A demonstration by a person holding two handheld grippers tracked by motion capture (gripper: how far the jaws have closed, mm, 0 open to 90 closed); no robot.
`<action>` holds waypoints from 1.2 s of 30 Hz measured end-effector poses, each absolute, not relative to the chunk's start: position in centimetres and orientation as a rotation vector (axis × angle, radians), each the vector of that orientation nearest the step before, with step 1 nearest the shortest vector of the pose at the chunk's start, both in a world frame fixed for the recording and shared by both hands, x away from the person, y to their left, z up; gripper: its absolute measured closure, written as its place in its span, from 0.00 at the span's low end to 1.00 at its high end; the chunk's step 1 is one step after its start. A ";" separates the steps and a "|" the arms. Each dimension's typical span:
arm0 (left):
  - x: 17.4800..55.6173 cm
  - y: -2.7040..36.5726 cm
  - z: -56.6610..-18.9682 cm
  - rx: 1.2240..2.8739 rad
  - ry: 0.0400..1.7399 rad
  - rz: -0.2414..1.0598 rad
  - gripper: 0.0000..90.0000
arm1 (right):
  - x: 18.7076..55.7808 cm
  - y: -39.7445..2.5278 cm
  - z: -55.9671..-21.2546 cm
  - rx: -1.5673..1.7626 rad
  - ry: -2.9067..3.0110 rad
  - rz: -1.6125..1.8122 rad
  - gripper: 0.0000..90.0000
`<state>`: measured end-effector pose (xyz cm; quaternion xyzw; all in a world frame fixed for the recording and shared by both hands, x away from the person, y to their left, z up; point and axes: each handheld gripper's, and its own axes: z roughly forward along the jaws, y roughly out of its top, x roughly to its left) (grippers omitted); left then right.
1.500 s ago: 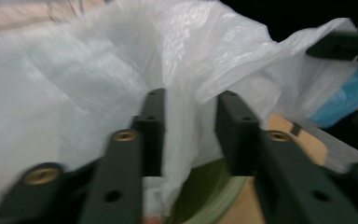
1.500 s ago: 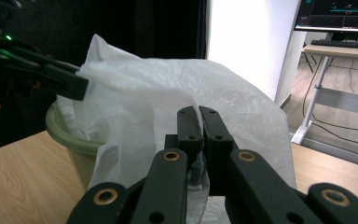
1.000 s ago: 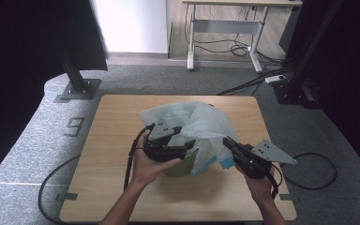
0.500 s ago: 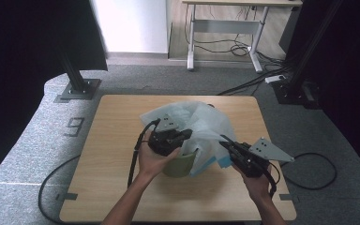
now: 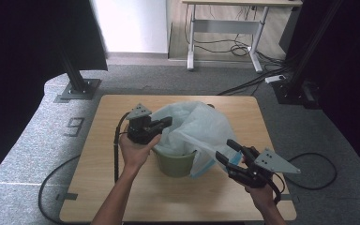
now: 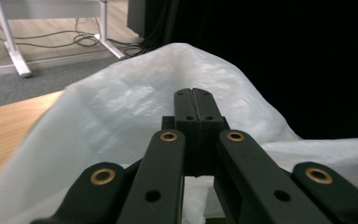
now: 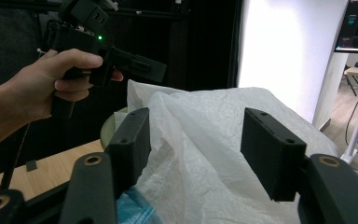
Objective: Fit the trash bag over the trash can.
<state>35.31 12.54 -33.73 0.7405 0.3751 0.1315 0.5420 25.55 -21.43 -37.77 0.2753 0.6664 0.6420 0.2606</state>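
Note:
A green bin [image 5: 176, 163] stands mid-table with a white plastic bag [image 5: 194, 125] billowing up out of it. My left gripper [image 5: 168, 123] hovers at the bag's left upper edge. In the left gripper view its jaws are shut [image 6: 196, 95] with the bag [image 6: 121, 107] behind them and nothing visible between them. My right gripper [image 5: 226, 151] is open at the bag's lower right, near a blue strip [image 5: 205, 168] on the bag. In the right gripper view its open jaws [image 7: 198, 126] flank a fold of the bag [image 7: 200, 177]; the left gripper [image 7: 161, 72] is held above the bin's rim [image 7: 106, 131].
The wooden table [image 5: 122, 192] has bare surface all around the bin. Cables trail from both grippers off the table's near side. Black stands [image 5: 77, 86] are on the floor at both far corners, and a white desk frame [image 5: 225, 33] is farther back.
My left gripper has moved up and to the left, off the top of the bin to the bag's left edge. The bag now stands more upright. The right gripper has barely moved.

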 end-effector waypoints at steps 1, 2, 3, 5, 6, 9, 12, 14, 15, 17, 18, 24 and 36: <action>35.4 12.7 -33.8 1.752 0.894 0.310 1.00 | 25.5 -21.6 -37.9 0.753 1.803 1.735 0.45; 35.4 12.9 -33.9 1.751 0.894 0.304 1.00 | 25.5 -21.8 -38.1 0.766 1.802 1.734 0.44; 35.4 12.9 -34.0 1.754 0.890 0.297 1.00 | 25.6 -22.1 -38.3 0.782 1.804 1.741 0.44; 35.2 12.5 -34.2 1.774 0.855 0.275 1.00 | 25.8 -22.4 -38.7 0.803 1.809 1.745 0.44; 35.0 12.2 -34.3 1.792 0.827 0.257 1.00 | 26.0 -22.6 -38.9 0.816 1.810 1.743 0.48; 34.2 10.8 -34.8 1.848 0.742 0.255 0.92 | 26.3 -22.8 -39.3 0.826 1.820 1.729 0.69; 33.8 10.2 -35.1 1.880 0.698 0.239 0.80 | 26.8 -23.0 -39.4 0.838 1.835 1.736 0.89; 33.7 9.9 -35.3 1.882 0.687 0.246 0.73 | 27.0 -23.0 -39.2 0.835 1.833 1.733 0.94; 33.6 9.8 -35.4 1.879 0.685 0.243 0.68 | 27.0 -23.0 -39.0 0.832 1.826 1.738 0.96; 33.6 9.6 -35.5 1.875 0.690 0.237 0.57 | 27.0 -23.0 -38.8 0.833 1.814 1.739 0.98; 33.6 9.5 -35.6 1.873 0.695 0.235 0.51 | 27.1 -22.9 -38.6 0.839 1.804 1.741 0.98; 32.8 8.5 -35.8 1.882 0.671 0.222 0.32 | 27.3 -22.3 -37.9 0.856 1.780 1.736 0.98; 34.3 6.9 -36.3 1.933 0.762 0.235 0.68 | 27.0 -21.1 -37.0 0.802 1.792 1.753 0.94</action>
